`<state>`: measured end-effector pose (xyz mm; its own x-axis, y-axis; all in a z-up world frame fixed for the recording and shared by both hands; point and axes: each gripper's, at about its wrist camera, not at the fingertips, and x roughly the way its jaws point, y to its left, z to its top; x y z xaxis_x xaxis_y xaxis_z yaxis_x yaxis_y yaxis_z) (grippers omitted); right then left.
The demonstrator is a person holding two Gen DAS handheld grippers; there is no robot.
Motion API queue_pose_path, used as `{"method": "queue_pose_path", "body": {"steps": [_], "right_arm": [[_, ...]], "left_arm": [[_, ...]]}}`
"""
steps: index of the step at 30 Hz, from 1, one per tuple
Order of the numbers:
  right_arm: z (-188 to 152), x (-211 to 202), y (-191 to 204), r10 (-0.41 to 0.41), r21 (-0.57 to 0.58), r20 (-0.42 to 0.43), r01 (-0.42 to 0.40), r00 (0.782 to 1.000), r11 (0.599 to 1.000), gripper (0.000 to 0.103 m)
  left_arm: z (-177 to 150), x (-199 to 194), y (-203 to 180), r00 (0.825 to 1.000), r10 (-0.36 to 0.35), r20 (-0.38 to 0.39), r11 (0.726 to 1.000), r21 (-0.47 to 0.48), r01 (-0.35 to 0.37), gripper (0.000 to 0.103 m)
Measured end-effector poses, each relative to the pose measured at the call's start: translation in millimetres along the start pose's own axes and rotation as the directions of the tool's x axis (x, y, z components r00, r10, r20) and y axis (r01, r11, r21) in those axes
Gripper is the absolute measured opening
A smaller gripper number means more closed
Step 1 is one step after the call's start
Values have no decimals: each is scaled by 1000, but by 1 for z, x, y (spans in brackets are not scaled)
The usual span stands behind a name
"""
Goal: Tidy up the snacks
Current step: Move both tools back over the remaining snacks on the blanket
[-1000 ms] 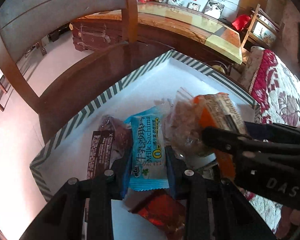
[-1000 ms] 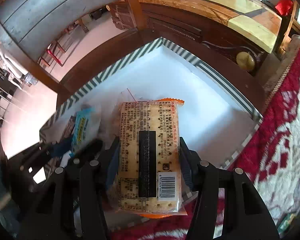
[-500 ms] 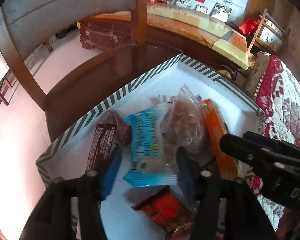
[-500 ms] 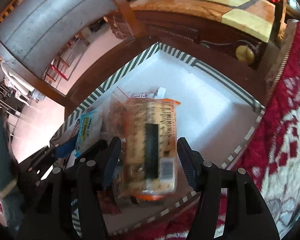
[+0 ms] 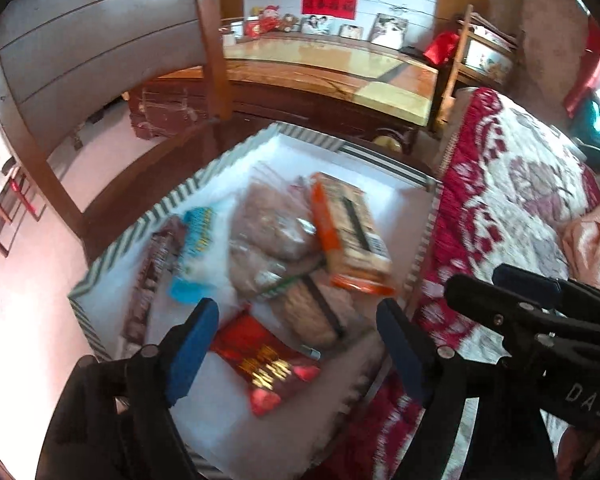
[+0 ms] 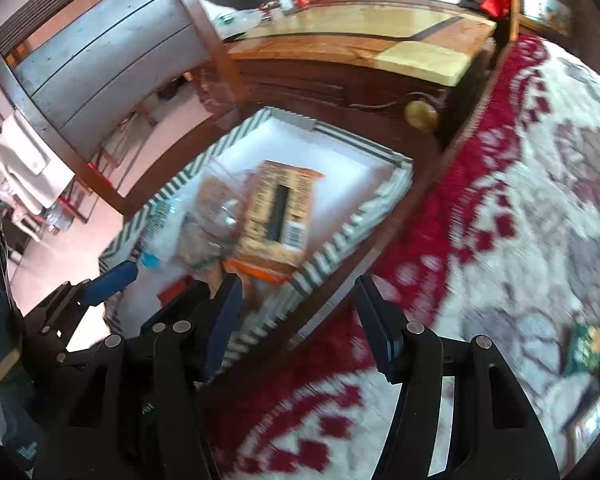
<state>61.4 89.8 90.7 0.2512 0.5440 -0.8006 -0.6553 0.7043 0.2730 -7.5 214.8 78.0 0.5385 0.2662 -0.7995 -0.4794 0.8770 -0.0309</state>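
A white box with a striped rim [image 5: 220, 164] [image 6: 360, 220] holds several snacks: an orange cracker pack [image 5: 350, 232] [image 6: 280, 216], a clear bag of brown snacks [image 5: 268, 236], a blue Sachima packet [image 5: 194, 252], a dark bar [image 5: 152, 268] and a red packet [image 5: 266, 368]. My left gripper [image 5: 296, 344] is open and empty above the box's near end. My right gripper [image 6: 300, 320] is open and empty over the box's right edge and the bed cover; it also shows in the left wrist view [image 5: 540, 312].
A red and white patterned bed cover [image 6: 500, 200] [image 5: 520, 208] lies to the right of the box. A wooden chair frame [image 5: 212, 40] and a long wooden table [image 5: 340, 68] stand behind it. A green packet [image 6: 588, 344] lies on the cover at far right.
Both grippers opened and pulled back. The left let go of the blue packet, the right let go of the cracker pack; both now lie in the box.
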Motion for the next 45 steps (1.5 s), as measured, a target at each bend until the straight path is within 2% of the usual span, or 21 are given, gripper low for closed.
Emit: {"method": "queue_pose_path", "body": {"steps": [5,15,26,39,42,45], "right_arm": [[-27,-30,-32,-50,67,28,48,998,997,60],[-77,-75,-89,-134,173,30,127,991,977,60],[-121,-107,-139,-202,263,18,190,979,946,60],[-161,-131,-198,-239,396,-15,225,971,890,60],[-167,-133,-204,-244,408,-22,231,970,883,60],[-170,-133,-210,-241,417,-30,232,970,879,60]], "left_arm": [[-13,-9,-30,999,-38,4,998,51,38,83],[-32,-24,-89,993,-115,-4,980,162,114,83],[-49,-31,-136,986,-165,-33,955,245,168,83],[-62,-23,-190,969,-225,-104,909,334,248,83],[-60,-19,-200,962,-250,-114,895,352,274,83],[-58,-13,-214,949,-289,-128,866,387,317,83]]}}
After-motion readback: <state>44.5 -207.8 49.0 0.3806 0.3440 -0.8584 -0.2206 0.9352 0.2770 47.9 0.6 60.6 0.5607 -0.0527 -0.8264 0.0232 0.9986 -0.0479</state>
